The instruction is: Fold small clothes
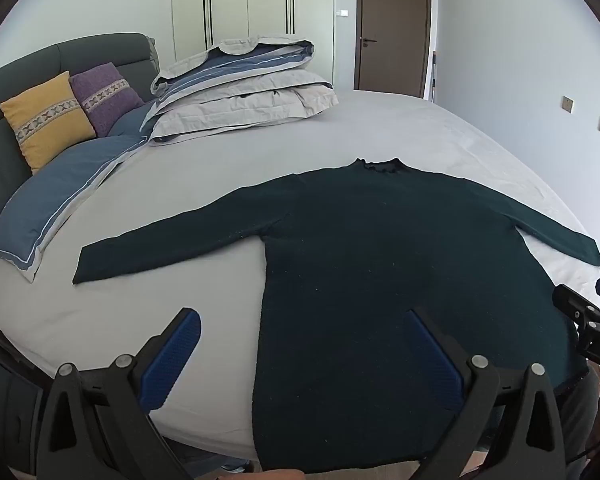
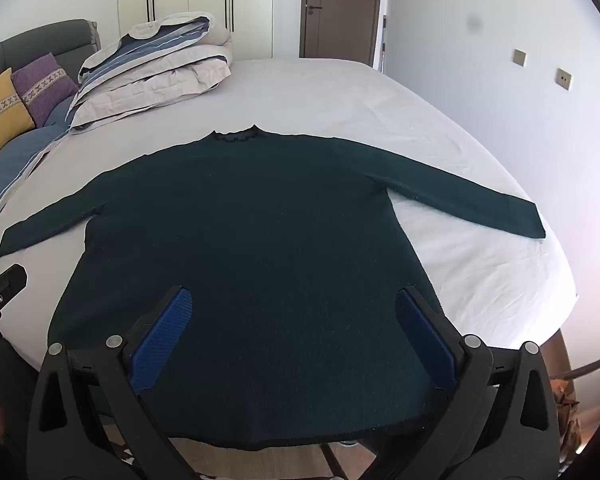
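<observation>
A dark green long-sleeved sweater (image 1: pixel 360 248) (image 2: pixel 252 232) lies flat on the white bed sheet (image 1: pixel 204 184), both sleeves spread out sideways, collar away from me and hem at the near bed edge. My left gripper (image 1: pixel 304 322) hovers open above the sweater's lower left side; one blue pad (image 1: pixel 172 356) is over bare sheet, the other over the cloth. My right gripper (image 2: pixel 294 300) hovers open over the lower middle of the sweater. Nothing is between either pair of pads. The right gripper's black body (image 1: pixel 588 320) shows at the right edge of the left wrist view.
A folded grey and blue duvet (image 1: pixel 240 88) is stacked at the far left of the bed. Yellow (image 1: pixel 44 116) and purple (image 1: pixel 104 96) cushions lean on the dark headboard, with a blue pillow (image 1: pixel 56 208) in front. A wardrobe, a brown door (image 1: pixel 392 28) and a wall stand beyond.
</observation>
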